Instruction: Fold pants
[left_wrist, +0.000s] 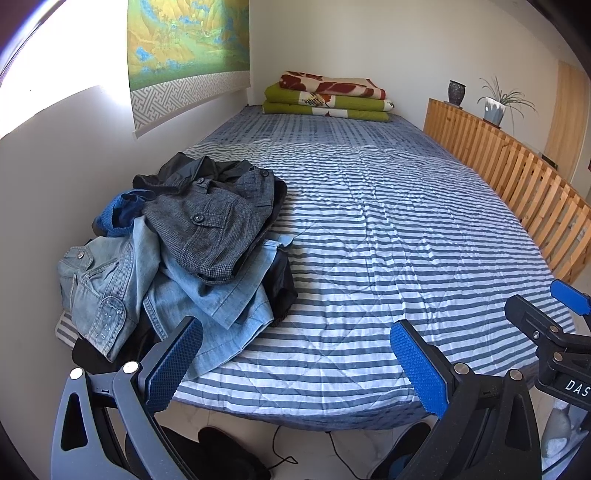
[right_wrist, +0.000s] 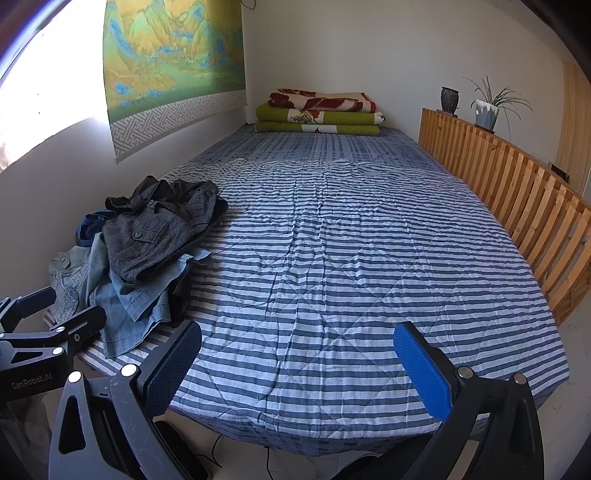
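A heap of pants (left_wrist: 184, 251) lies at the near left of the striped bed (left_wrist: 369, 229), close to the wall. Dark grey checked pants (left_wrist: 210, 221) with buttons rest on top, light blue denim (left_wrist: 110, 295) beneath. The right wrist view shows the same heap (right_wrist: 140, 254) on the striped bed (right_wrist: 351, 258). My left gripper (left_wrist: 299, 362) hangs open at the bed's near edge, just right of the heap, with nothing between its blue pads. My right gripper (right_wrist: 299, 362) stands open over the near edge of the bed, holding nothing. The right gripper's tip (left_wrist: 554, 314) shows in the left wrist view too.
Folded green and red blankets (left_wrist: 328, 96) are stacked at the far end of the bed. A wooden slatted rail (left_wrist: 517, 177) runs along the right side, with a vase (left_wrist: 457, 92) and a potted plant (left_wrist: 496, 105) on it. A painting (left_wrist: 188, 48) hangs on the left wall. Shoes (left_wrist: 232, 454) and a cable (left_wrist: 284, 454) lie on the floor.
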